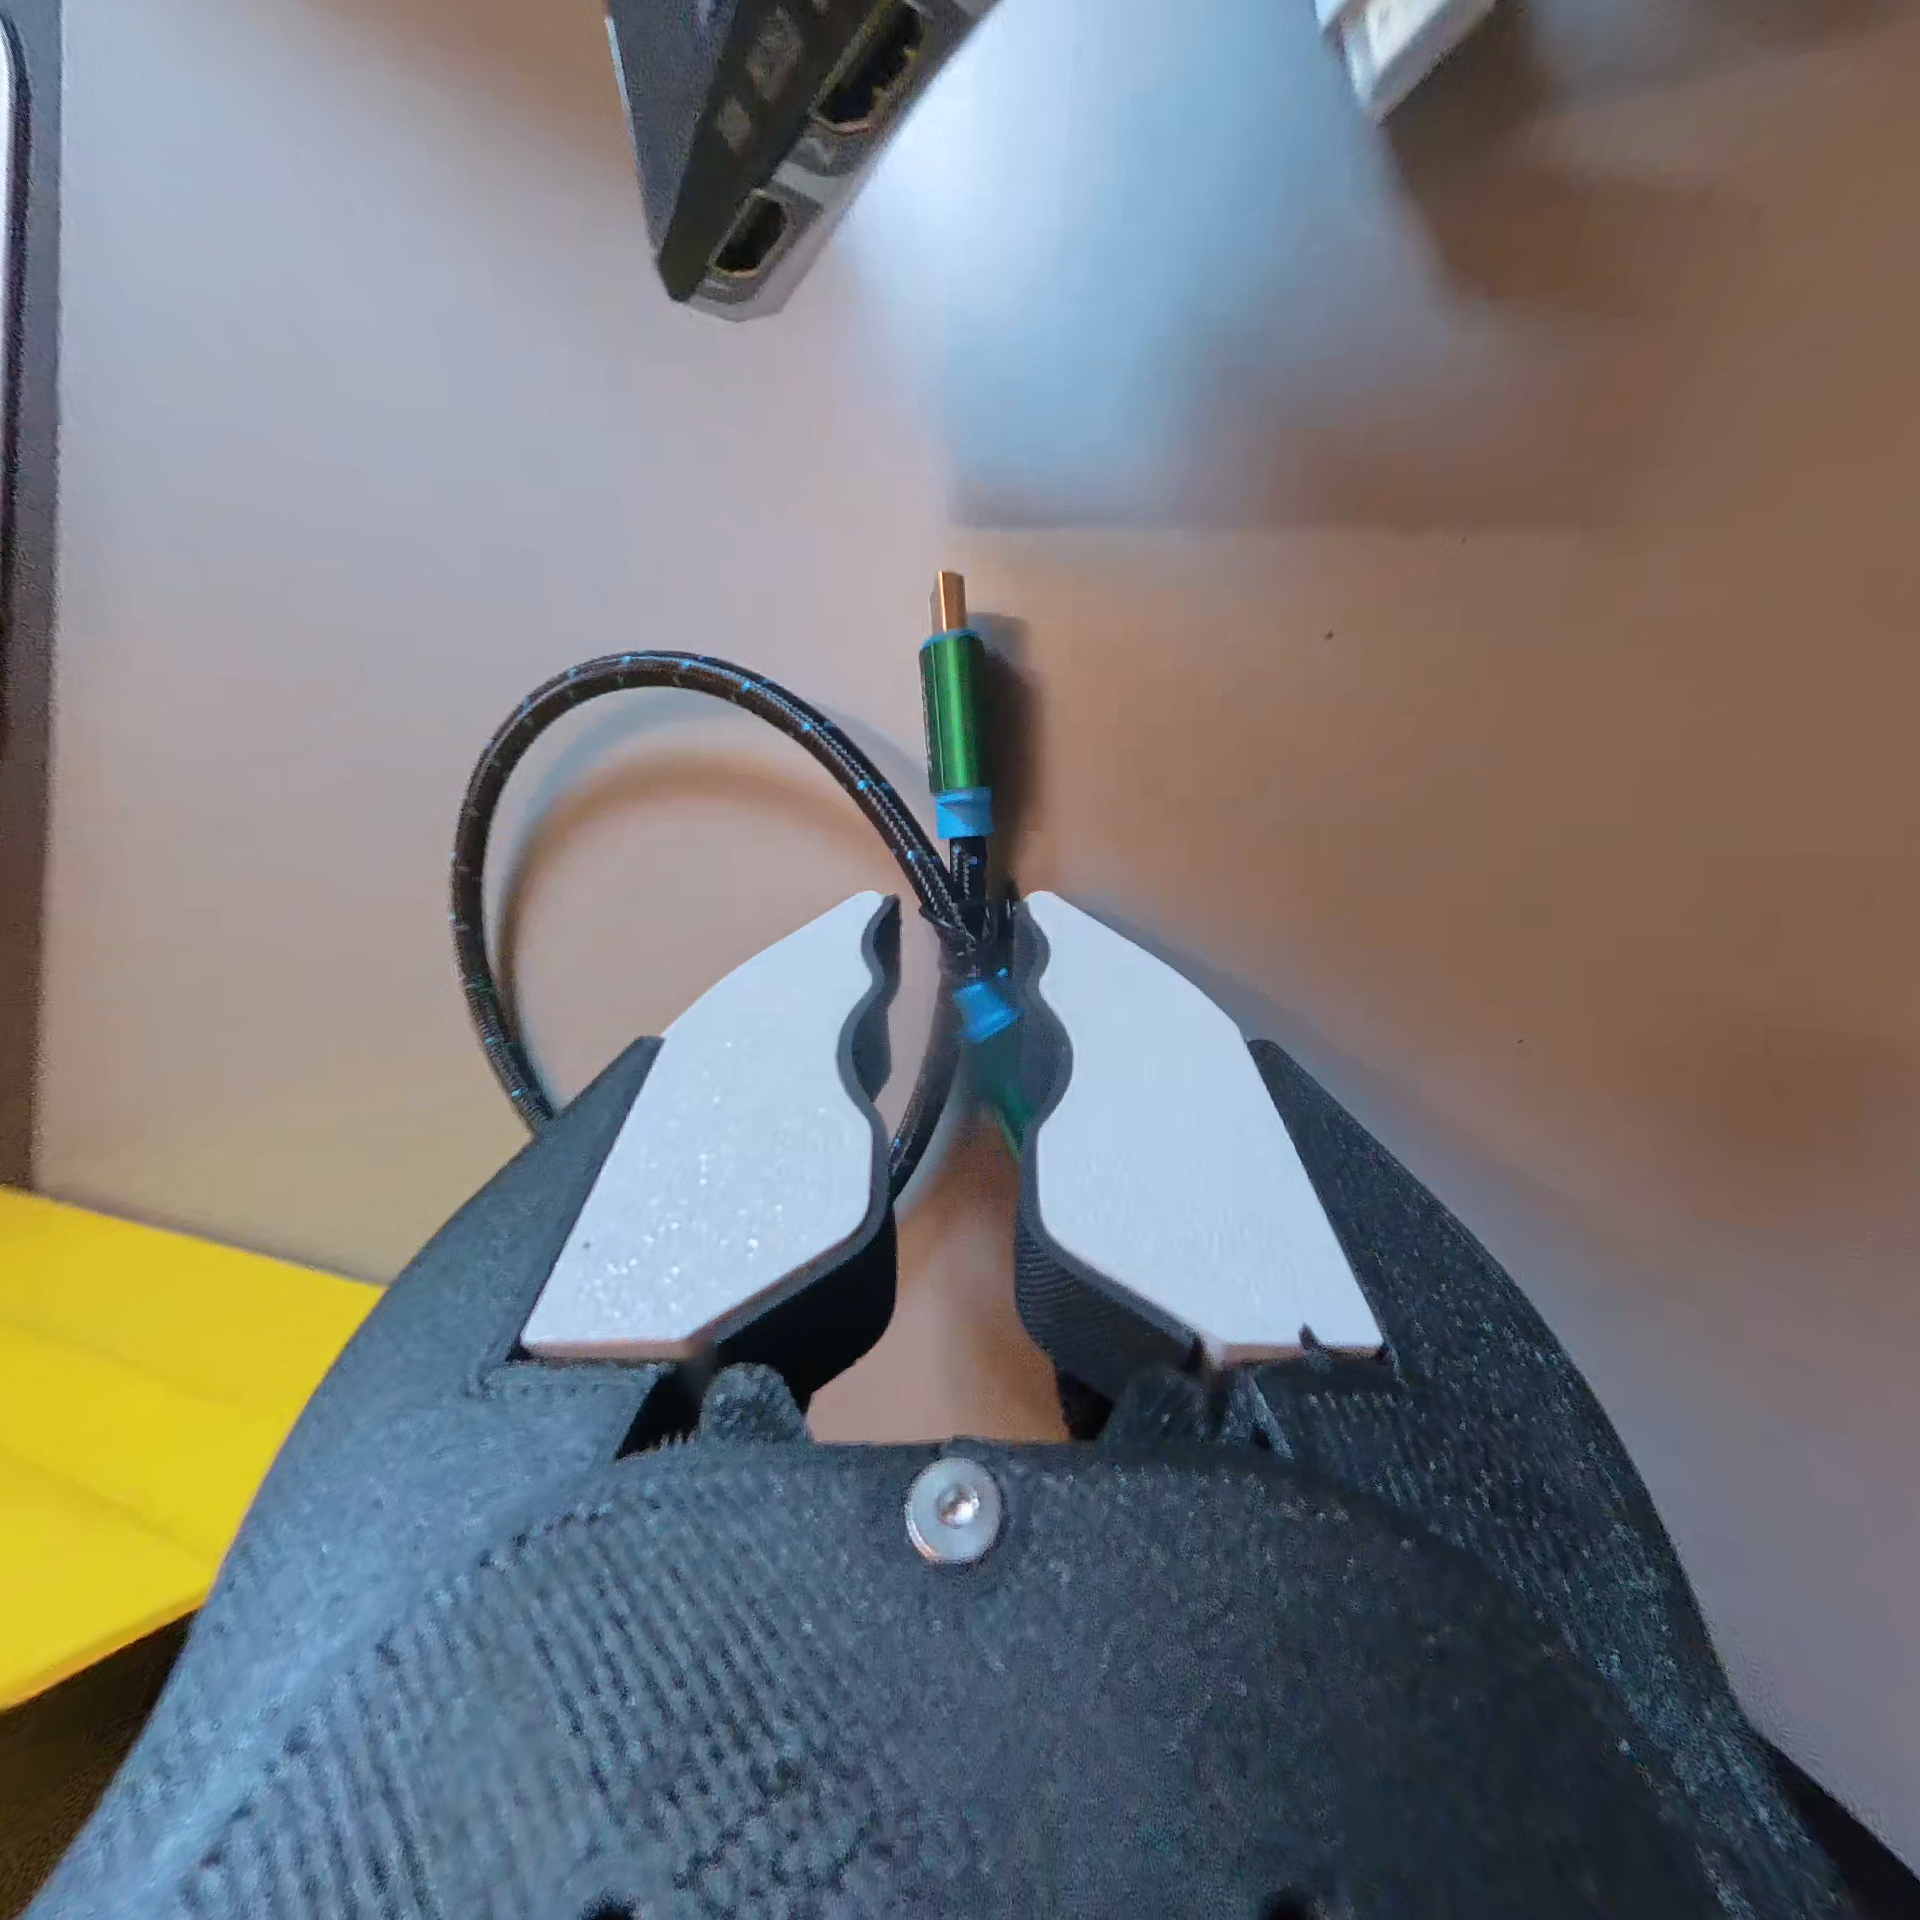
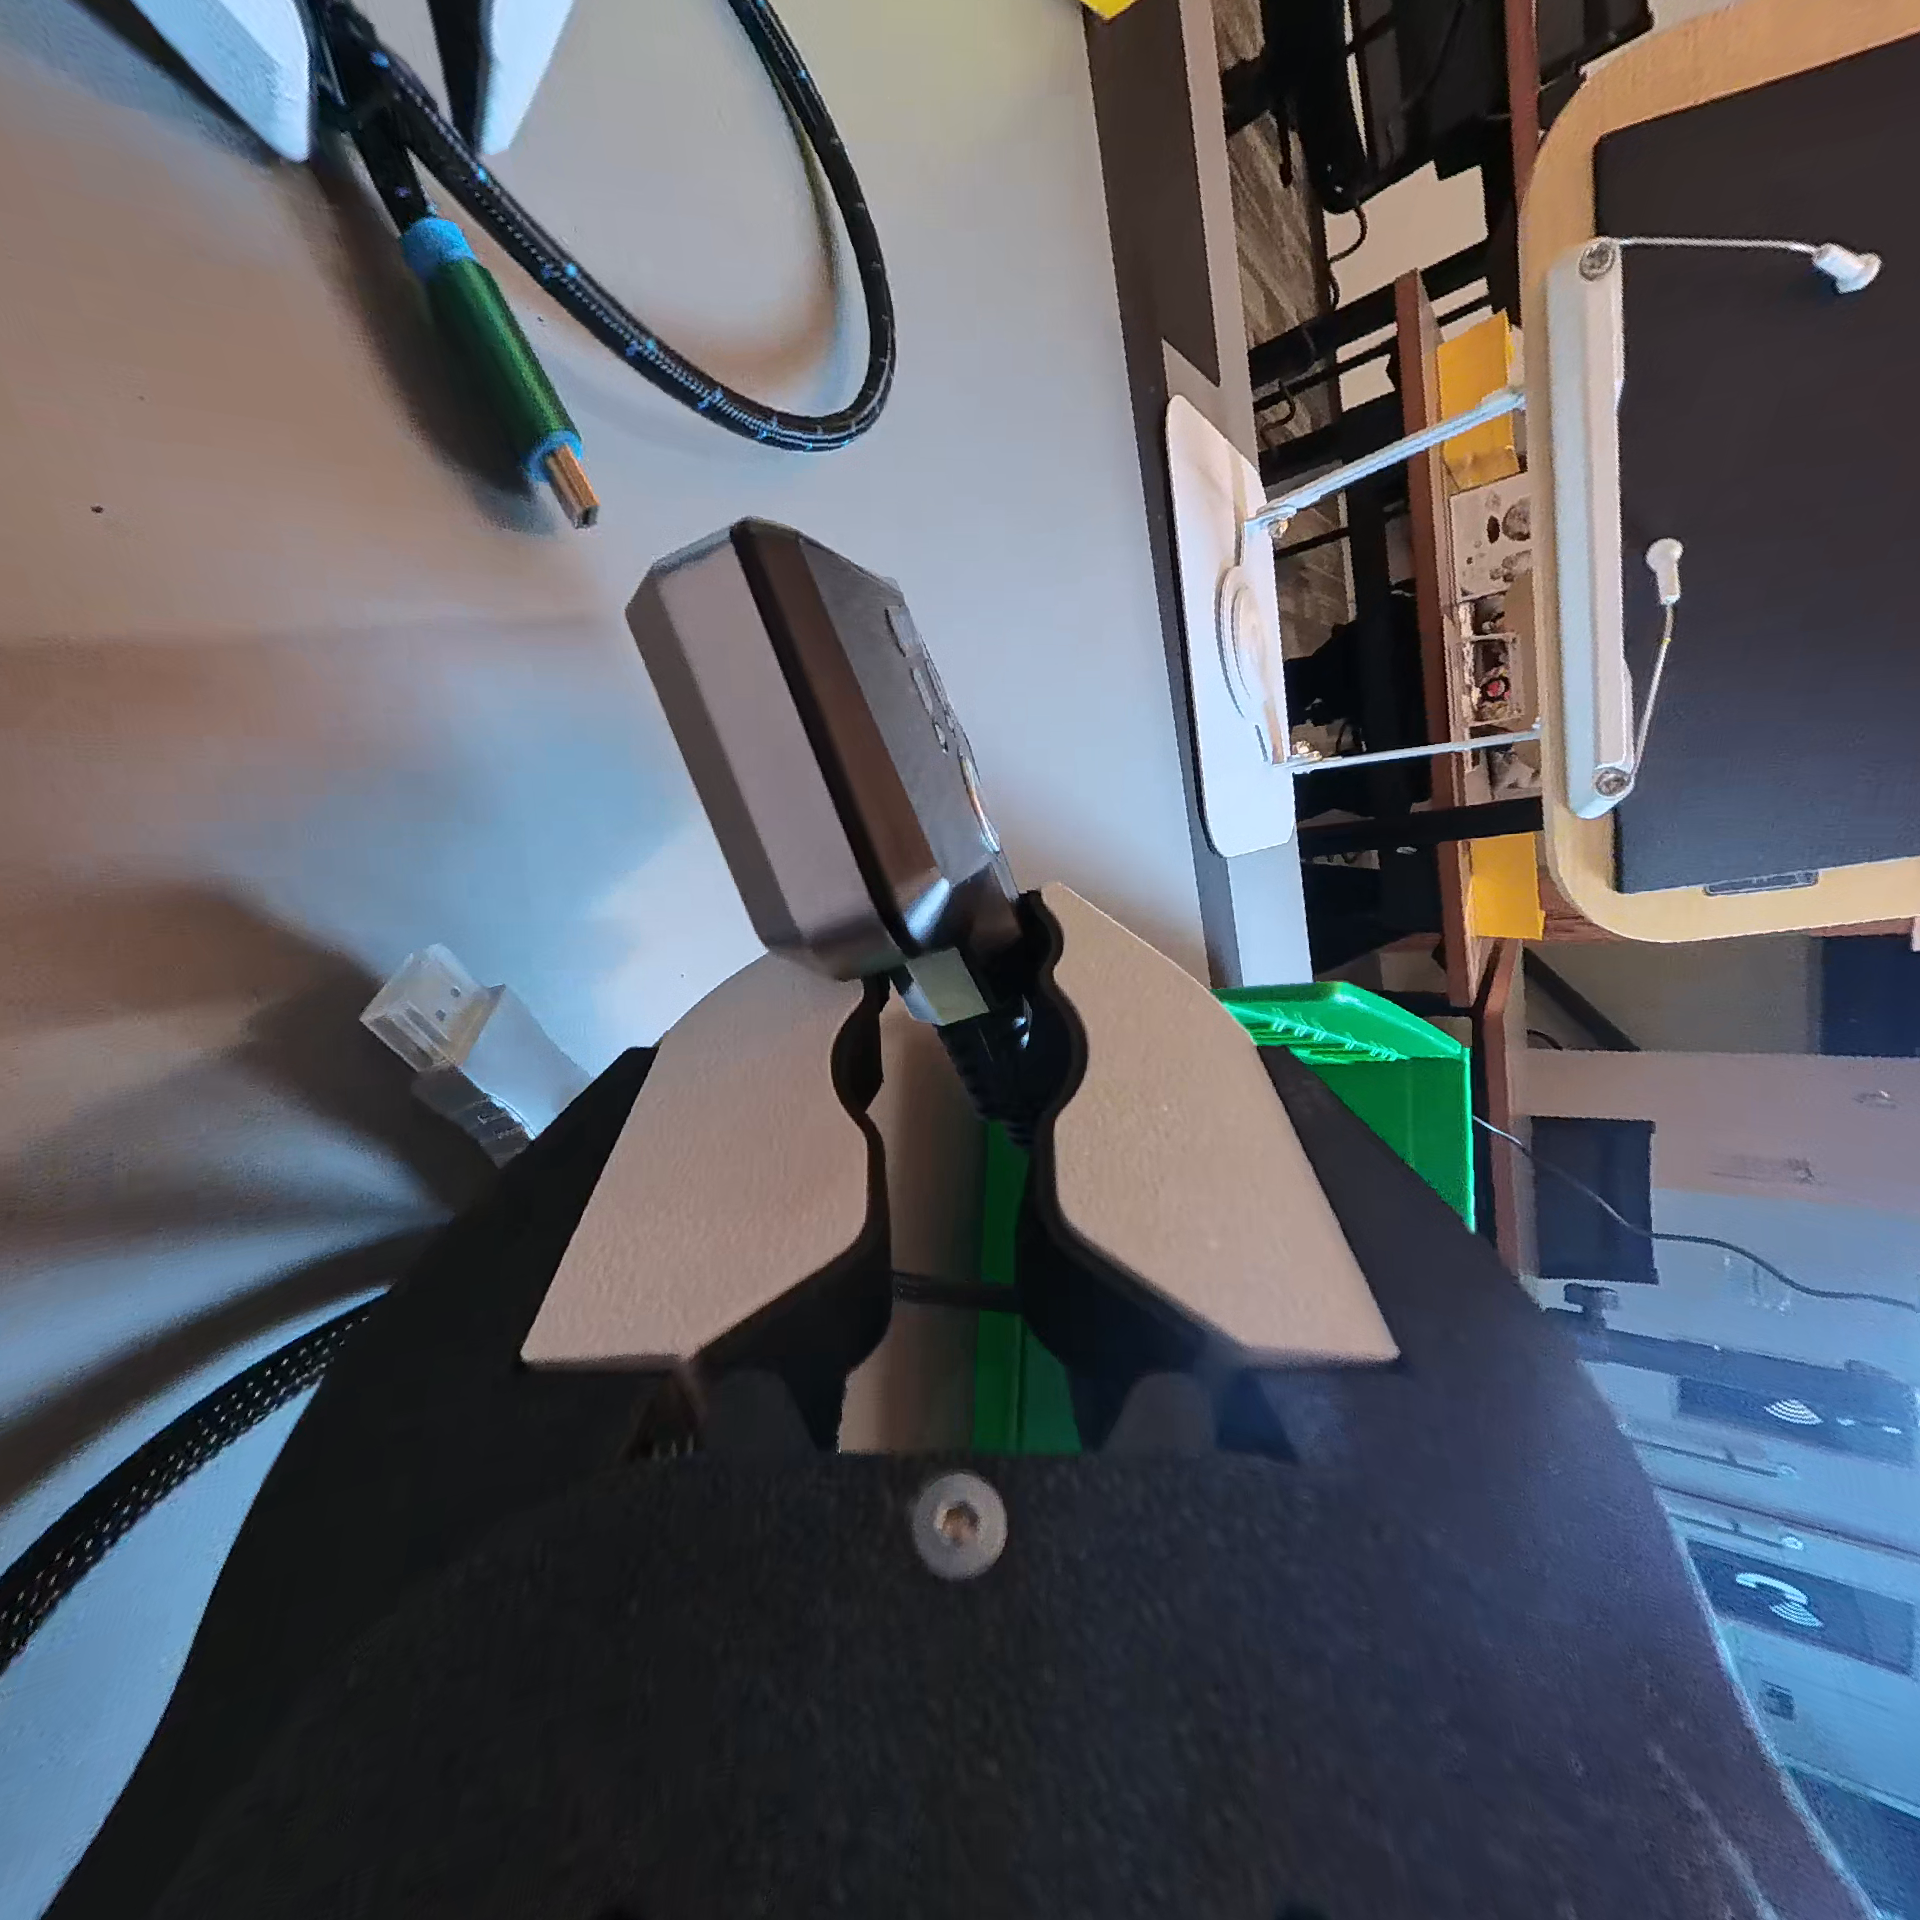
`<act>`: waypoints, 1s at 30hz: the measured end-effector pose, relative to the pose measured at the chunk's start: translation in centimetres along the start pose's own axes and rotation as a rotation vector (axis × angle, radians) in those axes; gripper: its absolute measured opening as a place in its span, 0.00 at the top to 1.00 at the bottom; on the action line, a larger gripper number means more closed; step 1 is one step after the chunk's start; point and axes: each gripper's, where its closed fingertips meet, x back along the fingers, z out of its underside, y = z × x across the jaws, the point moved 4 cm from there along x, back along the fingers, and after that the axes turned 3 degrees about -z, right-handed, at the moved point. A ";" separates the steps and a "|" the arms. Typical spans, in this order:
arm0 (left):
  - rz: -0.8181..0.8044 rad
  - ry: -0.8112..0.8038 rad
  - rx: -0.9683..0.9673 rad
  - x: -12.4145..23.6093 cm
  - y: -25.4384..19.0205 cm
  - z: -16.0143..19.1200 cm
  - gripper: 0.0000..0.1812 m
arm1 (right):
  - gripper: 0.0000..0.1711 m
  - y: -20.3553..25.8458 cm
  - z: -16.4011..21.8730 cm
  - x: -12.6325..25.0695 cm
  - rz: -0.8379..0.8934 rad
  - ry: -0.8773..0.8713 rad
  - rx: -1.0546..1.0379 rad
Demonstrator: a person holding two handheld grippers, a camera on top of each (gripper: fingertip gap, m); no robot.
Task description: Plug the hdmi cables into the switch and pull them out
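Here, green HDMI plug [image 1: 953,719] just beyond left gripper [image 1: 961,914] fingers [image 1: 748,1101].

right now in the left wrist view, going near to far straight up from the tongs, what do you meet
left tongs gripping the braided cable → blue collar → green plug → gold tip → bare table → dark switch with open ports

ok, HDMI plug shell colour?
Green plug shell with a blue collar; clearest in the left wrist view.
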 end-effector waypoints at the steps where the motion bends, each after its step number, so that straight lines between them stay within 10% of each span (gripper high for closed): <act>1: 0.033 -0.032 0.037 0.0 0.1 -0.1 0.86 | 0.86 -0.1 0.0 0.0 -0.002 -0.005 -0.007; 7: 0.165 -0.116 0.164 -0.9 0.3 -0.3 0.77 | 0.86 -0.2 0.1 0.2 -0.031 -0.045 -0.028; 12: 0.155 -0.192 0.117 -1.6 0.2 -1.2 0.91 | 0.86 0.3 0.4 0.6 -0.073 -0.077 -0.021; 30: -0.082 -0.024 -0.045 0.6 3.3 -5.5 0.92 | 0.86 -0.8 0.3 -0.8 -0.178 0.018 -0.170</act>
